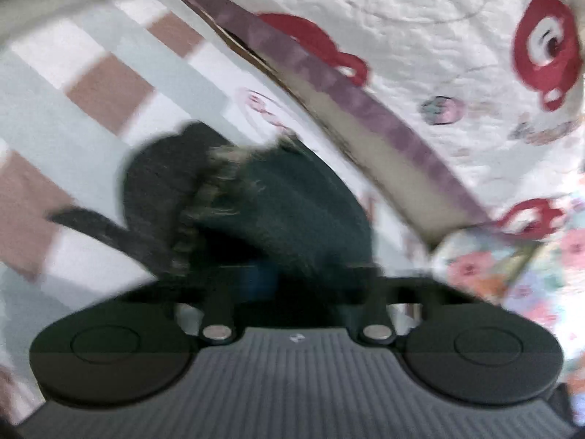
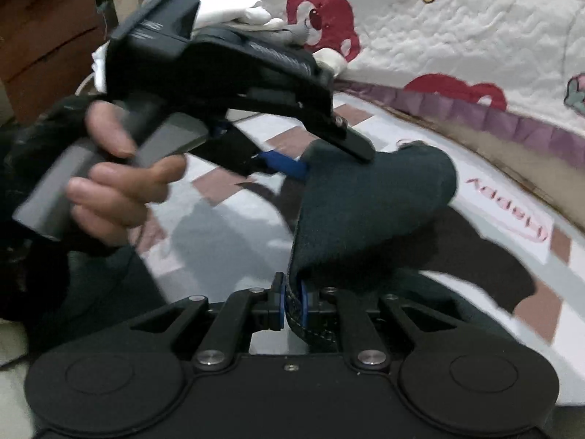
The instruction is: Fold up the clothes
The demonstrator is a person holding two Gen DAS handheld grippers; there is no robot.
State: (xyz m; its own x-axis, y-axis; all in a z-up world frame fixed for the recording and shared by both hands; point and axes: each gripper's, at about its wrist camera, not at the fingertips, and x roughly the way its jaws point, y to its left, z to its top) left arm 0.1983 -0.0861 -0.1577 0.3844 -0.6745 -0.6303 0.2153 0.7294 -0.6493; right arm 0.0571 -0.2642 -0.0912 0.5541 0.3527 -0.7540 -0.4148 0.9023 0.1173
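Note:
A small dark blue-black garment (image 2: 365, 212) hangs above the checked sheet, held between both grippers. My right gripper (image 2: 292, 300) is shut on its stitched lower hem, and the blue pads (image 2: 279, 303) pinch the fabric. In the right wrist view my left gripper (image 2: 310, 161) comes in from the upper left, gripped by a person's hand (image 2: 117, 190), and its fingers clamp the garment's top edge. In the left wrist view the garment (image 1: 292, 201) bulges over the left gripper (image 1: 263, 274) and hides the fingertips. This view is blurred.
Underneath lies a white, pale grey and brown checked sheet (image 1: 91, 84). A quilt with red bears (image 1: 420, 36) and a purple border (image 1: 365, 102) lies beyond it. Floral cloth (image 1: 512, 267) lies at the right. White folded clothes (image 2: 234, 11) and a wooden cabinet (image 2: 47, 36) are at the far left.

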